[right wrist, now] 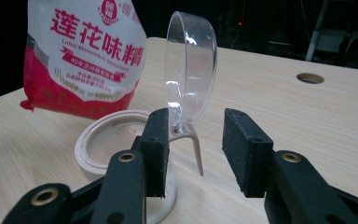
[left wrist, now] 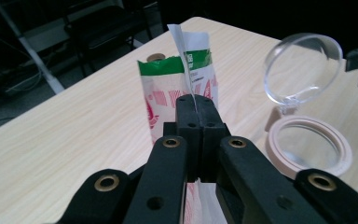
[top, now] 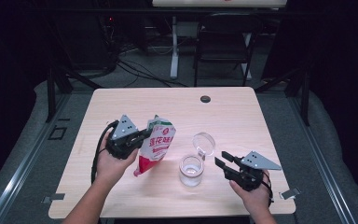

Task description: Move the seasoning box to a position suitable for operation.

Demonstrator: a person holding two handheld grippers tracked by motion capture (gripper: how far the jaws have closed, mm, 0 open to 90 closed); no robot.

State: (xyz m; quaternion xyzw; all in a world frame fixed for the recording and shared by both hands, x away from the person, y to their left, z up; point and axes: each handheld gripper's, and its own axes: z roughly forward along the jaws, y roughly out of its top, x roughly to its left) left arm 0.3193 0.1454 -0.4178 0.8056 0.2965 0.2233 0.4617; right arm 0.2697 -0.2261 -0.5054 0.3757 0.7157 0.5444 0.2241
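A white, red and green pouch (top: 158,142) with printed characters hangs tilted over the table, left of the middle. My left gripper (top: 144,135) is shut on its top edge. In the left gripper view the jaws (left wrist: 196,105) pinch the thin seam of the pouch (left wrist: 168,88). A small clear jar (top: 191,170) stands to the right of the pouch, its hinged clear lid (top: 203,141) flipped up. My right gripper (top: 221,158) is open just right of the jar. In the right gripper view its jaws (right wrist: 196,140) stand apart in front of the lid (right wrist: 191,65) and the jar's beige rim (right wrist: 107,140).
The light wooden table (top: 121,102) has a round cable hole (top: 205,99) near its far edge. A dark folding chair (top: 223,42) and a white desk leg (top: 174,46) stand on the floor beyond the table.
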